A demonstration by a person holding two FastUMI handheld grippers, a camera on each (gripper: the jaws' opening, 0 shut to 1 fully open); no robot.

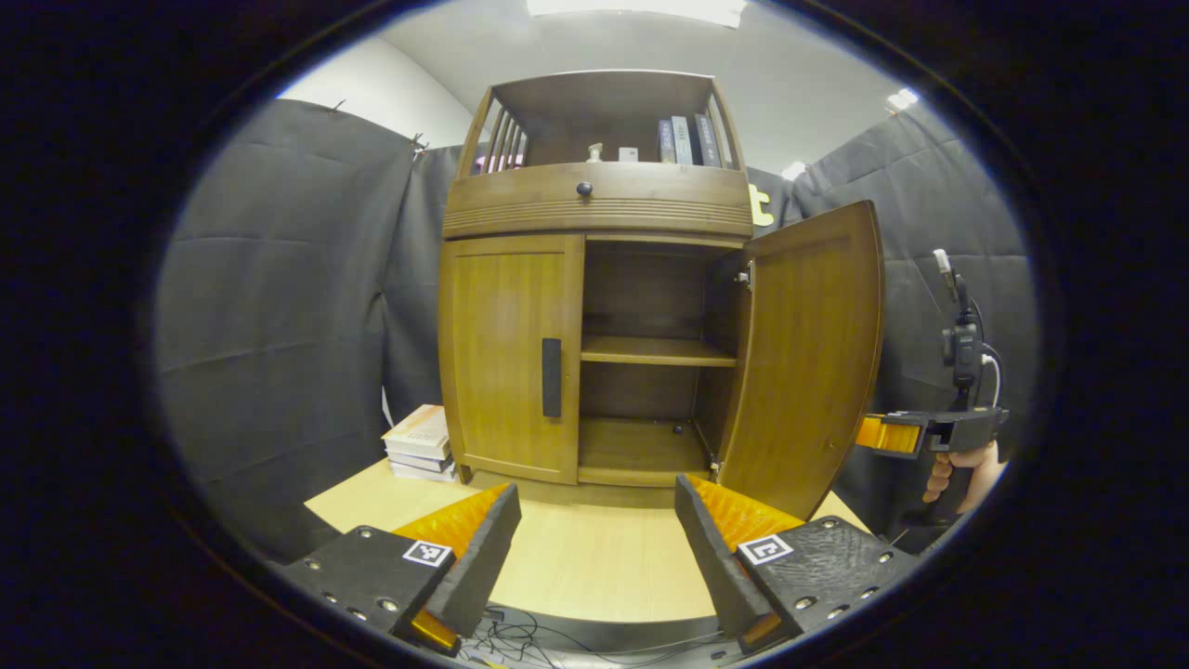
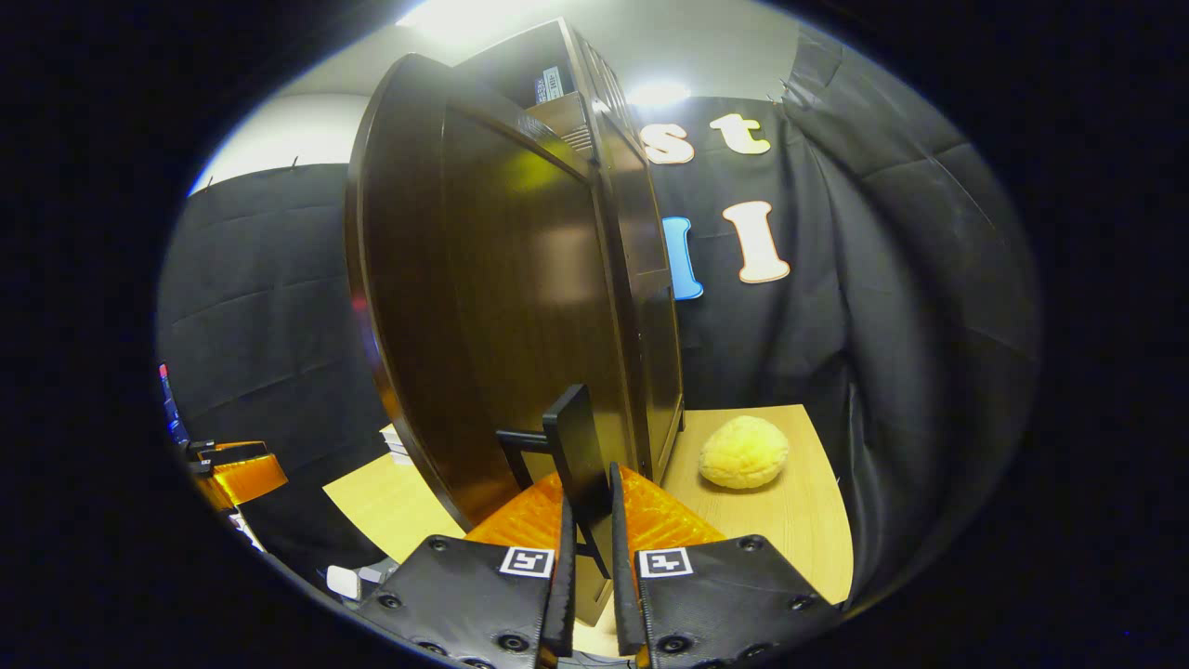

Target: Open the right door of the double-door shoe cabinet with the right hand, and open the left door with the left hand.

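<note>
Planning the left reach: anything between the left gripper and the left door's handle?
Left gripper view: only bare tabletop lies between the open left gripper and the closed left door's handle. The book stack sits off to the side.

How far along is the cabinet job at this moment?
Done: the right door stands swung wide, showing the shelf. In hand: the right gripper grips that door's handle. Left: the left door is closed, its handle untouched, and the left gripper is open, short of it.
</note>
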